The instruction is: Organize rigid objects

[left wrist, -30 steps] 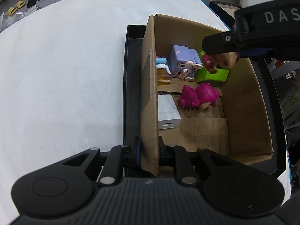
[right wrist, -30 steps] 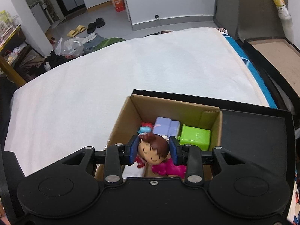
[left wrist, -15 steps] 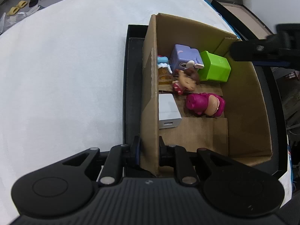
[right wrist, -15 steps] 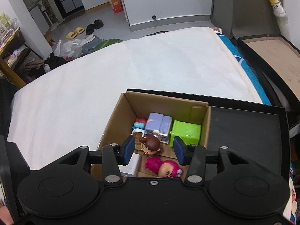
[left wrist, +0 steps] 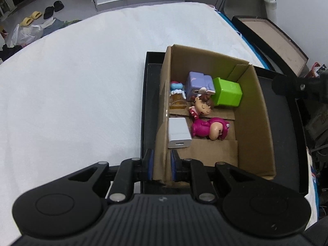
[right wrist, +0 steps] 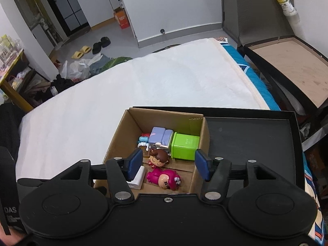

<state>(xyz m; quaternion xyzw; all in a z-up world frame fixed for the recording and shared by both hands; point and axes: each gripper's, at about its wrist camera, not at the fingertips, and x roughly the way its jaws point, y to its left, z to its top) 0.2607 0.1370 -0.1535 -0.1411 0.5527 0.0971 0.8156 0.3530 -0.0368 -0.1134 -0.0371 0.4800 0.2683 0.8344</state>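
The left gripper is clamped on the near wall of the box, one pad outside and one inside. The cardboard looks thin and stiff enough for a rim hold, though I'd judge it could bend if lifted by that edge alone with the load inside. The right gripper hovers above the box's near end with its jaws opening and nothing between the pads. Seen from the left wrist, the box sits in a black tray on the white bed. Nearest inside, at about 7 o'clock on the box floor, lies a white charger, a smooth hard block that is probably slippery on its flat faces and best pinched across its narrow sides. Just right of it lies a pink figure on its side, rounded hard plastic, likely light; its body offers the surest hold. Beyond, touching it, is the doll with brown hair, lying face up near the centre; its big round head would be the obvious grip but might roll between pads. Toward 10 o'clock an amber bottle with a blue top stands against the left wall, possibly fragile. At 12 o'clock sits a purple cube, and at 1 o'clock a green cube, both flat-sided and easy to pinch.
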